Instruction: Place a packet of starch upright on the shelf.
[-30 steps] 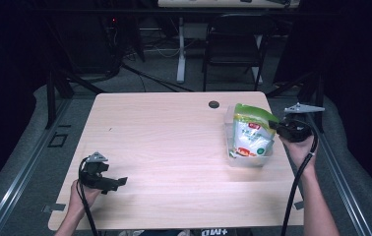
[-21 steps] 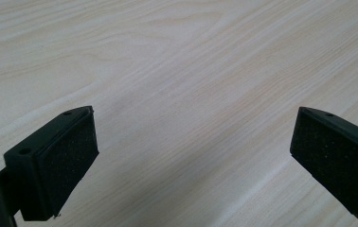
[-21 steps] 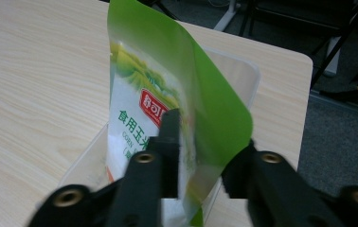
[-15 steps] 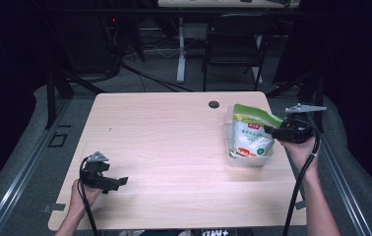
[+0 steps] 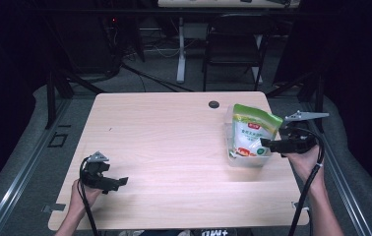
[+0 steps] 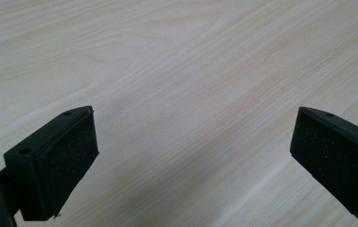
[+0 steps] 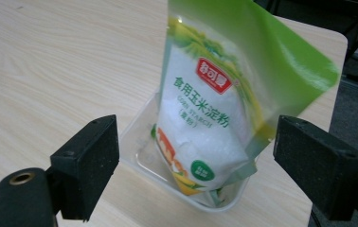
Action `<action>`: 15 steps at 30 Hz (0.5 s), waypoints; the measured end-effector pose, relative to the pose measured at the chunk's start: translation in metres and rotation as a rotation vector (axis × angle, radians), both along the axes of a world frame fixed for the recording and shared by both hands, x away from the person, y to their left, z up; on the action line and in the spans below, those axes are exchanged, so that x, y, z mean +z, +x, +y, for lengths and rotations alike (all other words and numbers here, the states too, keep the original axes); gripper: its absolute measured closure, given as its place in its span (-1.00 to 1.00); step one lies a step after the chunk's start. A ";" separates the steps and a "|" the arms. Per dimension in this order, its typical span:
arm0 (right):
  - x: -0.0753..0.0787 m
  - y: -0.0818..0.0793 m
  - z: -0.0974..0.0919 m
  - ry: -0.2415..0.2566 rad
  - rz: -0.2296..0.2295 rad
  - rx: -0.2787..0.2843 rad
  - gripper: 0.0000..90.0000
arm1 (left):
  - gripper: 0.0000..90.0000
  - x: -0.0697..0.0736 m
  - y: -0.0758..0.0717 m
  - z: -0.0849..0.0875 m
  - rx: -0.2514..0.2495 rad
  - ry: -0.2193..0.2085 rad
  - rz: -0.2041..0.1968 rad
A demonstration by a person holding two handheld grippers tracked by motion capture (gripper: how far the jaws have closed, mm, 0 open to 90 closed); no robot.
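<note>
Releasing the starch pouch (image 5: 251, 132) into its clear tray (image 5: 245, 160) near the table's (image 5: 174, 147) right edge, my right gripper (image 5: 267, 144) had just been opening, jaws wide, nothing between them. Next I judged a clean withdrawal necessary. My left gripper (image 5: 117, 184) sat wide, empty, on pale wood; a dark room lay behind.

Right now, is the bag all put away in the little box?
Looks nearly done. The bag stands upright in the clear tub near the table's right edge. The right hand-held gripper has just been opening; its jaws sit apart with nothing pressed between them, close beside the bag. The left hand-held gripper waits open over bare table. Probably only pulling the hand away is left.
</note>
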State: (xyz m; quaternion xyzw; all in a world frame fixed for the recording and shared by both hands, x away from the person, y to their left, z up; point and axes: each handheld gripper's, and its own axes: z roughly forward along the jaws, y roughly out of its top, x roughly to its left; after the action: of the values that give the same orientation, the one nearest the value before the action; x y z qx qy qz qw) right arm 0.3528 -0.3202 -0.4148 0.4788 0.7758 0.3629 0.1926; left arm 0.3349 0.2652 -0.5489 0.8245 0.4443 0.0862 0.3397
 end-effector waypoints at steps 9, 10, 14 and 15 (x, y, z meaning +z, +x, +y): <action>0.002 -0.026 0.016 -0.022 0.013 0.057 -0.77 | -0.96 0.000 0.000 0.000 0.001 -0.002 0.001; 0.002 -0.028 0.019 -0.026 0.011 0.066 -0.78 | -0.96 0.000 0.000 0.000 0.000 -0.002 0.000; 0.002 -0.039 0.029 -0.025 0.010 0.104 -0.81 | -0.96 0.000 0.000 0.000 0.000 -0.003 0.001; 0.002 -0.043 0.032 -0.022 0.007 0.114 -0.81 | -0.96 0.000 0.000 0.000 0.000 -0.004 0.001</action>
State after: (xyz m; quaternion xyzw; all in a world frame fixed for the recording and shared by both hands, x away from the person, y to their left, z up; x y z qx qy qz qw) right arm 0.3102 -0.2886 -0.4129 0.4329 0.8065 0.3630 0.1742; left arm 0.3347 0.2651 -0.5489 0.8238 0.4446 0.0852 0.3411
